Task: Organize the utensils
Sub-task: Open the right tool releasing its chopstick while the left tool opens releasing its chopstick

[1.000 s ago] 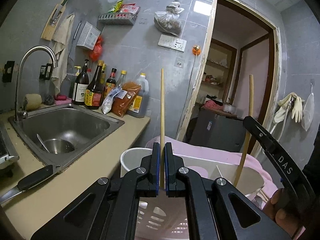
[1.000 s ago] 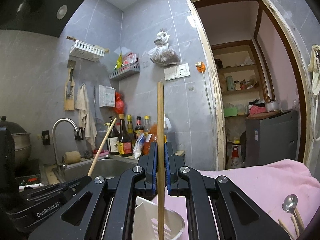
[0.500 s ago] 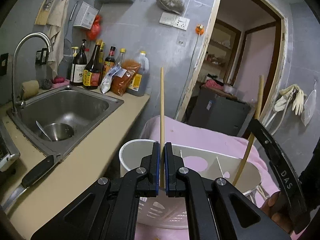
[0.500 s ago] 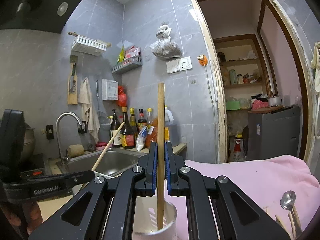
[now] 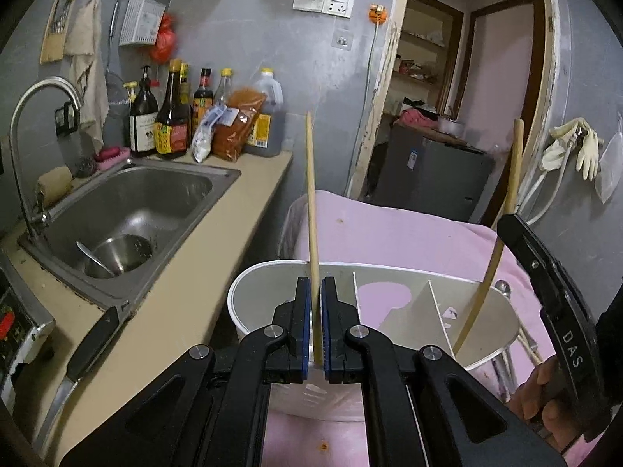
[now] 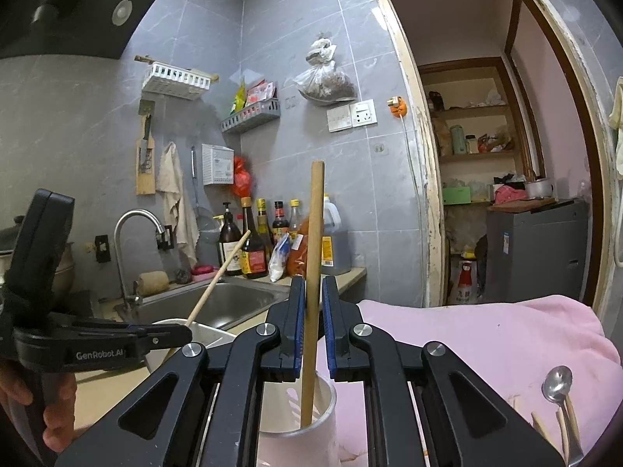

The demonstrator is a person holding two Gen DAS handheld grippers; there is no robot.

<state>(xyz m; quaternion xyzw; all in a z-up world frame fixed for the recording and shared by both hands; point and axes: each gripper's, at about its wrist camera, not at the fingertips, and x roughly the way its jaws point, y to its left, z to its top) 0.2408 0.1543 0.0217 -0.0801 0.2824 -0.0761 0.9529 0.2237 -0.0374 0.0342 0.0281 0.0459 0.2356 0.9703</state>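
A white divided utensil holder stands on the pink cloth. My left gripper is over its left compartment with a thin wooden chopstick upright between its pads, which stand slightly apart. My right gripper has a thicker wooden stick between its parted pads; the stick's lower end rests inside the holder. That stick also shows in the left wrist view, in the right compartment. A spoon and chopsticks lie on the cloth at the right.
A steel sink with a bowl and spoon sits left, with a tap. Sauce bottles line the wall. A black-handled knife lies on the beige counter. A doorway opens at the right.
Both grippers have come down toward the holder, which now fills more of both views. The thick stick's end has gone deeper into the holder and both pairs of pads have parted slightly.
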